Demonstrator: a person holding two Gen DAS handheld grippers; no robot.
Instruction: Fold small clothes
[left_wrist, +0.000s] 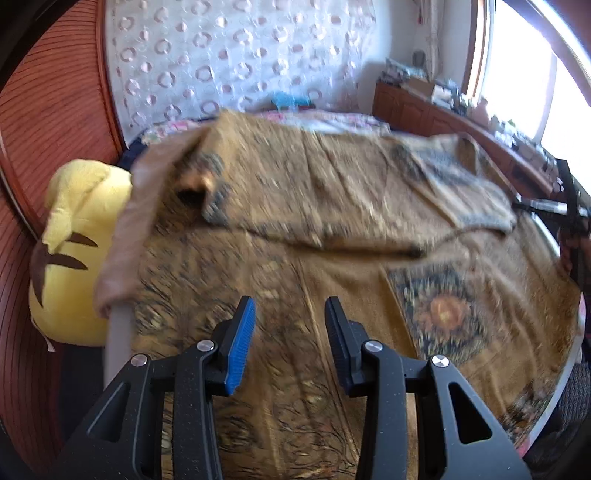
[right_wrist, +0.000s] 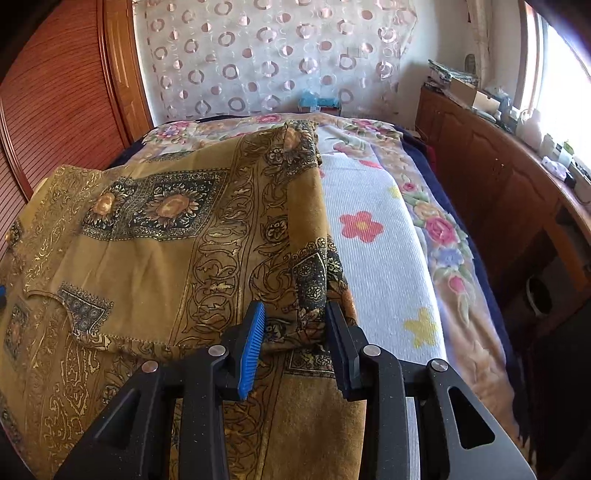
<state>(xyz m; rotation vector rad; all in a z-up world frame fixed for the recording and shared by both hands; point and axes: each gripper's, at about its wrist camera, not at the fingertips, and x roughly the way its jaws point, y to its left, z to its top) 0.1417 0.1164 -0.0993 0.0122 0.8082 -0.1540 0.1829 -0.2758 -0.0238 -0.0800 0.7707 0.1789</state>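
On the bed — ochre garment (folded) — half-spread.

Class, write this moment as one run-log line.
garment: mustard patterned fabric garment, part folded on bed | left gripper: open, empty | right gripper: open, straddling fabric edge

Daylight floods in from the window on the right, blown out to white glare in both views. The left wrist view is smeared with motion blur across the patterned cloth; the right wrist view is sharp. Fisheye curvature bends the edges, with dark corners.
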